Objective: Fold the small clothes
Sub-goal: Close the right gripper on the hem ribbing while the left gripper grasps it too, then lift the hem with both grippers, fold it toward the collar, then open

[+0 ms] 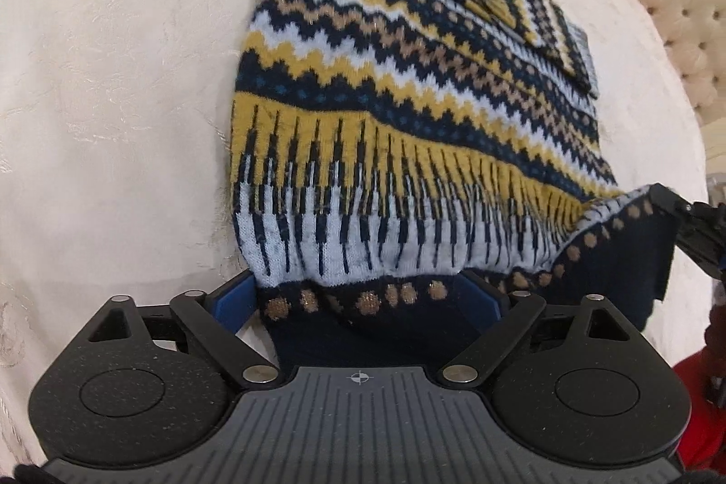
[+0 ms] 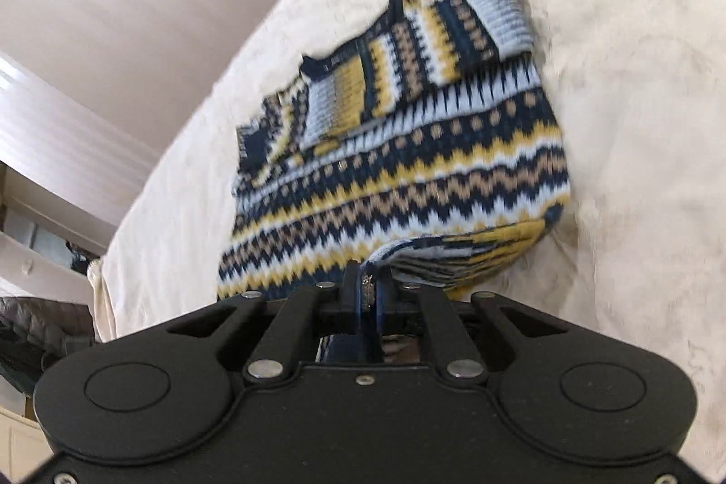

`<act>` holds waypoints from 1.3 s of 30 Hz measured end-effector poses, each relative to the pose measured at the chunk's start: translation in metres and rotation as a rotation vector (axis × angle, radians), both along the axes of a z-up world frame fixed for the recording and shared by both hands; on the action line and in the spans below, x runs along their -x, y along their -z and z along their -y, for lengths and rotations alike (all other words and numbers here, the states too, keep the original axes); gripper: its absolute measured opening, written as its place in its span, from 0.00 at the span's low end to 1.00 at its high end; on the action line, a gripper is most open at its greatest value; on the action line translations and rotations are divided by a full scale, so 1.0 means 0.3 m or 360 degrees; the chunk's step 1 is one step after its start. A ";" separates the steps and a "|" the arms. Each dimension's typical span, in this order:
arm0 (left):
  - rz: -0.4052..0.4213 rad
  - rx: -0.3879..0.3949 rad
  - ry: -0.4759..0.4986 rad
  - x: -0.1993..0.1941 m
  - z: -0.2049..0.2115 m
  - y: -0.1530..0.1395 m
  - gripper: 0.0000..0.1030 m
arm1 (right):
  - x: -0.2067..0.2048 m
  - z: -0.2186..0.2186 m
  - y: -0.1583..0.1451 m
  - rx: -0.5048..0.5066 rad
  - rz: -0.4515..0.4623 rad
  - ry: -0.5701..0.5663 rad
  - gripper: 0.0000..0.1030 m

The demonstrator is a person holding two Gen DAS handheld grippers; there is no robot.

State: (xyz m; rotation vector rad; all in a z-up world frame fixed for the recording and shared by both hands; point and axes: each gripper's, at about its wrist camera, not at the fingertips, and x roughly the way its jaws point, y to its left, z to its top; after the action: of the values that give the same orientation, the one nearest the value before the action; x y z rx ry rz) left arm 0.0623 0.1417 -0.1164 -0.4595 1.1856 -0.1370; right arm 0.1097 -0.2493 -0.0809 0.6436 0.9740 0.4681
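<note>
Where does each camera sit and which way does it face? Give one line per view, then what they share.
Left wrist: sits on the left hand-held gripper, looking down along its open fingers at the sweater hem on the cream bedspread; the right hand-held gripper shows at the right edge.
Right wrist: sits on the right hand-held gripper, shut on the sweater's hem corner, facing across the bed.
Shared: sweater and bedspread.
</note>
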 end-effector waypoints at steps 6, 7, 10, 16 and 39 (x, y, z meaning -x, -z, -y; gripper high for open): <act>-0.0095 0.0051 -0.0055 0.026 0.000 0.003 0.78 | -0.012 -0.005 0.010 -0.0012 -0.0005 0.0008 0.12; -0.0151 0.0063 -0.0041 0.025 0.002 0.013 0.78 | -0.012 -0.004 0.012 -0.0016 -0.0008 0.0005 0.12; -0.0227 0.0084 -0.0002 0.030 0.009 0.031 0.77 | -0.004 0.003 0.013 -0.0025 -0.0025 0.0004 0.12; -0.0205 0.0093 0.0007 0.035 0.026 0.037 0.46 | 0.002 0.009 0.014 -0.0052 -0.0042 0.0018 0.12; 0.0714 0.0242 -0.0328 -0.098 -0.122 -0.243 0.05 | -0.103 0.108 -0.024 -0.0275 0.0058 0.0418 0.13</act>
State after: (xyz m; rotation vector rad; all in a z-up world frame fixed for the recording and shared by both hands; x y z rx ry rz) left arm 0.0919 0.1782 -0.0436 -0.6434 0.6860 -0.1437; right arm 0.1407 -0.2817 -0.0737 0.9030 0.8057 0.3312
